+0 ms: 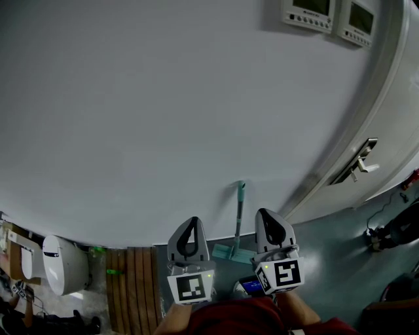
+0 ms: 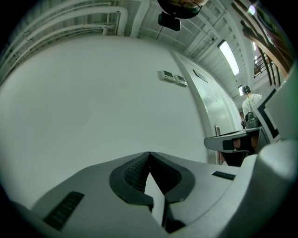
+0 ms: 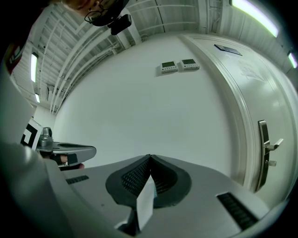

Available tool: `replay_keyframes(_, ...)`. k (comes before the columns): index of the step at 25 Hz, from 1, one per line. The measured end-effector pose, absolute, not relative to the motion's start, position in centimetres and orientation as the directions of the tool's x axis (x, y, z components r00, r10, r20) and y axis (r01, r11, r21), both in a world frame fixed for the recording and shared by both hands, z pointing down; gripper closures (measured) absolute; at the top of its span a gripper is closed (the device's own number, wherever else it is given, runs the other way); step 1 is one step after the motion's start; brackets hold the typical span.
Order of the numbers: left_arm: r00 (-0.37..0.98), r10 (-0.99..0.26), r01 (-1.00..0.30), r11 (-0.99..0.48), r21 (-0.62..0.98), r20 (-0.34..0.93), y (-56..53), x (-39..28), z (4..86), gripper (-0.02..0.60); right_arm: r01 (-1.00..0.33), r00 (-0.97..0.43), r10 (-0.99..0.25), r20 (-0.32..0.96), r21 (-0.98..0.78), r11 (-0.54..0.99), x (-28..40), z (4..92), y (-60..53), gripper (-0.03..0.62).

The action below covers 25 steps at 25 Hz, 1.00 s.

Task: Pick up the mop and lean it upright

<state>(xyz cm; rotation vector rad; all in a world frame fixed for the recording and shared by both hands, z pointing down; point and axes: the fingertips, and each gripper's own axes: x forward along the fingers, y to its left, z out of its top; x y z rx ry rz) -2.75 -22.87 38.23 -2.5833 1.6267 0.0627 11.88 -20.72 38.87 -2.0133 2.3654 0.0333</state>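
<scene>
The mop stands upright against the white wall, its teal handle rising from a flat teal head on the floor. In the head view it sits between my two grippers and touches neither. My left gripper is to its left, and its jaws are shut with nothing between them. My right gripper is to its right, also shut and holding nothing. Neither gripper view shows the mop; both look level at the bare wall.
A white door with a lever handle stands to the right, and wall control panels hang high up. A white bin and wooden slats lie at the lower left. A person stands far off.
</scene>
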Motion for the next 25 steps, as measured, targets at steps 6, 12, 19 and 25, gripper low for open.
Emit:
replay_keyframes(6,0.429,-0.900,-0.903,-0.426,-0.047,-0.080,-22.75,-3.00,38.26,0.568,-0.987,-0.162,-0.986,-0.032,-0.012,0.162,11.58,39.31,-20.47,0.576)
replay_keyframes(12,0.425,-0.902,-0.905,-0.422,-0.046,-0.081,-22.79,-3.24,38.24,0.568,-0.985,-0.171,-0.985,-0.038,-0.008,0.171,11.19,39.13,-20.67,0.576)
replay_keyframes(19,0.422,-0.903,-0.907,-0.420,-0.045,-0.079,-22.91,-3.39,38.19,0.568,-0.986,-0.166,-0.985,-0.042,0.014,0.166,10.94,38.98,-20.95,0.577)
replay_keyframes(25,0.426,-0.901,-0.905,-0.423,-0.050,-0.080,-22.75,-3.45,38.19,0.568,-0.987,-0.160,-0.986,-0.039,0.011,0.160,11.09,39.11,-20.96,0.577)
